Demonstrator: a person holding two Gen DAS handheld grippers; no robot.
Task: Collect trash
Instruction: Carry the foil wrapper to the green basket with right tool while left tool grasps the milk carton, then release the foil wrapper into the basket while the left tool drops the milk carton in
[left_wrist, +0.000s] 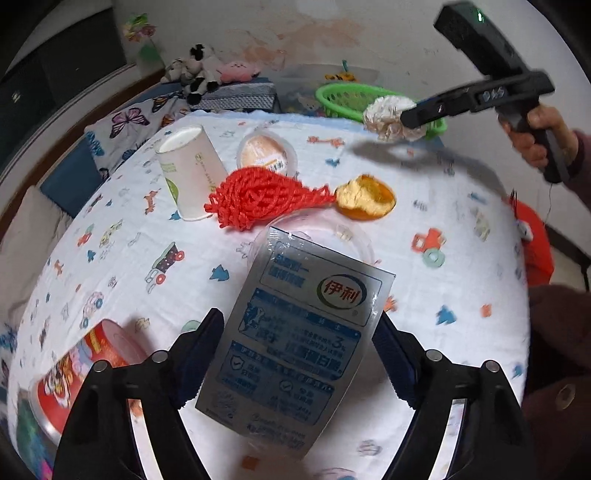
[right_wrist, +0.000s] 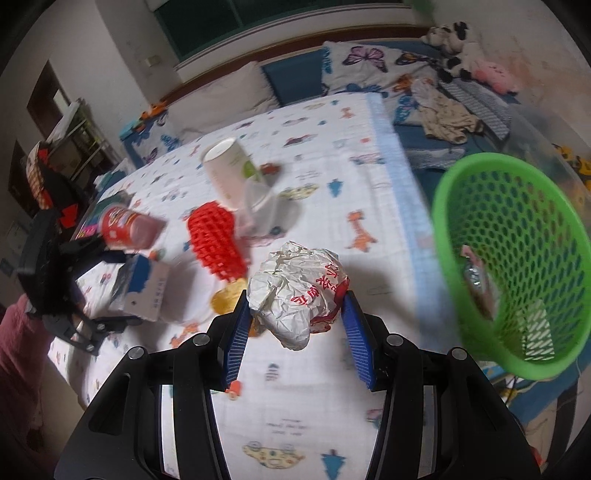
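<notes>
My left gripper (left_wrist: 299, 332) is shut on a flattened silver-blue milk carton (left_wrist: 295, 336) and holds it above the table. My right gripper (right_wrist: 293, 314) is shut on a crumpled white paper wrapper with red print (right_wrist: 297, 291) and holds it above the table, left of the green mesh basket (right_wrist: 517, 258). In the left wrist view the right gripper (left_wrist: 410, 120) carries the wrapper (left_wrist: 388, 118) in front of the basket (left_wrist: 347, 98). The basket holds some trash pieces.
On the printed cloth (left_wrist: 461, 221) lie a tipped white paper cup (left_wrist: 190, 171), a red net bag (left_wrist: 255, 195), an orange peel (left_wrist: 365, 197), a clear lidded tub (left_wrist: 267, 149) and a red can (left_wrist: 74, 369). A bed with plush toys (left_wrist: 195, 72) lies behind.
</notes>
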